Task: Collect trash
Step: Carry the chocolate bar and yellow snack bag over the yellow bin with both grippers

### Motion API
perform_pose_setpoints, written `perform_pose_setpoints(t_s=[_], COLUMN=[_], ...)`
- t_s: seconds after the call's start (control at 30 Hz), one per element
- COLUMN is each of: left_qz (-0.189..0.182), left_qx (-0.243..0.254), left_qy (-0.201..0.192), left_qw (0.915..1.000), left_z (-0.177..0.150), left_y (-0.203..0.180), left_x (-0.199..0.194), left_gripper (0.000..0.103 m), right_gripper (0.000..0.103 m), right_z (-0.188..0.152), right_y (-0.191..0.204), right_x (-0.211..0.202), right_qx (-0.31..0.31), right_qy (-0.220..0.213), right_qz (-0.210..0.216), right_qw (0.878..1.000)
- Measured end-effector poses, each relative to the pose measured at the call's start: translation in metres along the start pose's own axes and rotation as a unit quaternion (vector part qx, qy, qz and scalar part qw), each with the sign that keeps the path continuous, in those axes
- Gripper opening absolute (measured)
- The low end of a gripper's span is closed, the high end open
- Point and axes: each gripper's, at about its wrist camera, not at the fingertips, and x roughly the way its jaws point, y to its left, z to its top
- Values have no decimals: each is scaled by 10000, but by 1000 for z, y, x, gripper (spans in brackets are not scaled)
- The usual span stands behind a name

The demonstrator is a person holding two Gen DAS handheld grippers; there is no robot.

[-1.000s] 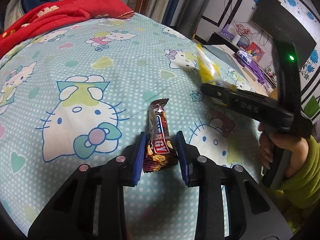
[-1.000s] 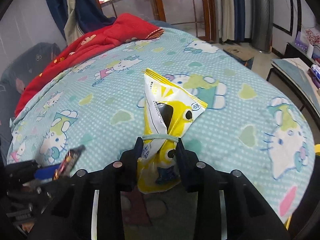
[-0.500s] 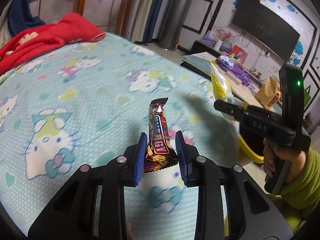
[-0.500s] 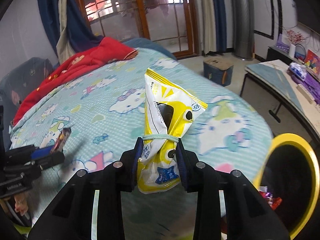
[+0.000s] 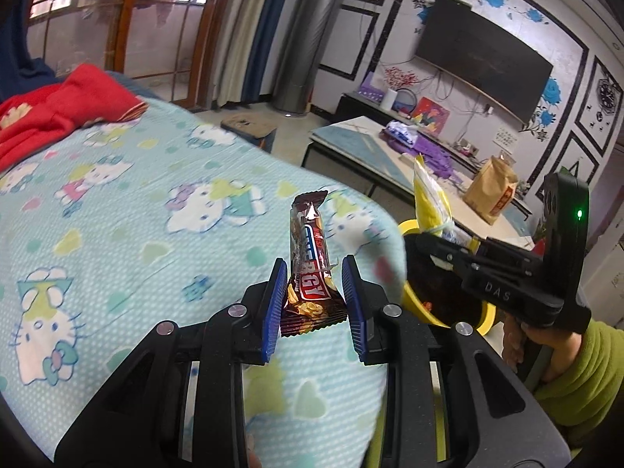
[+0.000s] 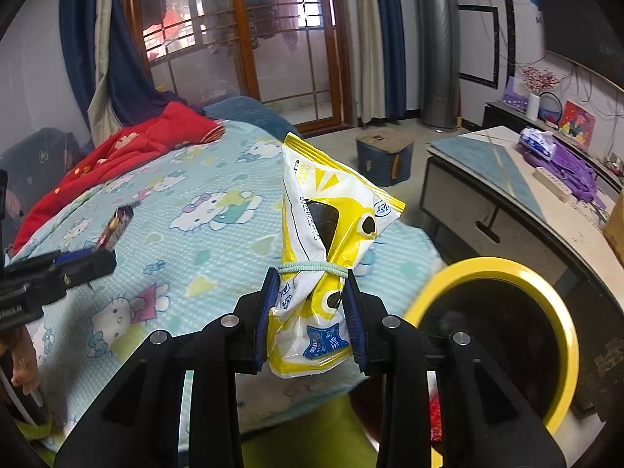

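left gripper (image 5: pixel 312 296) pinches a brown snack bar wrapper (image 5: pixel 308 261) upright between its blue pads, above the corner of the bed (image 5: pixel 128 214) with its cartoon-cat sheet. right gripper (image 6: pixel 312 308) pinches a yellow-and-white snack bag (image 6: pixel 327 234) tied with a pale green band, held over the bed edge. a yellow-rimmed bin (image 6: pixel 503 335) with a dark liner stands just beside the bed, to the right of the bag. a red blanket (image 6: pixel 117 156) lies at the far end; a low table (image 6: pixel 507 179) with purple items stands behind the bin
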Motion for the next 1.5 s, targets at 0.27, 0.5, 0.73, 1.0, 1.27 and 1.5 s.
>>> perform_pose_setpoints(t_s=[0.27, 0.5, 0.73, 1.0, 1.27, 1.5], left_qz=[-265, -485, -730, -934, -1106, -1220], left_qx=[223, 525, 808, 1094, 1318, 1452], left_qy=[-94, -88, -20, 96, 169, 262], left_qw=[9994, 9974, 9940, 9896, 9849, 9815], left_z=[15, 23, 25, 21, 19, 16], left_y=[-32, -63, -95, -124, -150, -168], left_x=[10, 23, 38, 54, 69, 84], left_gripper=[23, 22, 22, 22, 23, 23], right_gripper=[31, 31, 31, 31, 31, 31], right_z=[-10, -20, -29, -39, -52, -65], right_y=[-28, -52, -71, -90, -110, -121], right_x=[-25, -41, -53, -60, -65, -66], right_qx=[147, 367, 515, 710, 857, 894], right_qy=[-120, -174, -224, -210, -159, -87], right_qz=[-315, -525, -695, -836, -1024, -1175], right_qw=[9993, 9978, 9960, 9937, 9909, 9890])
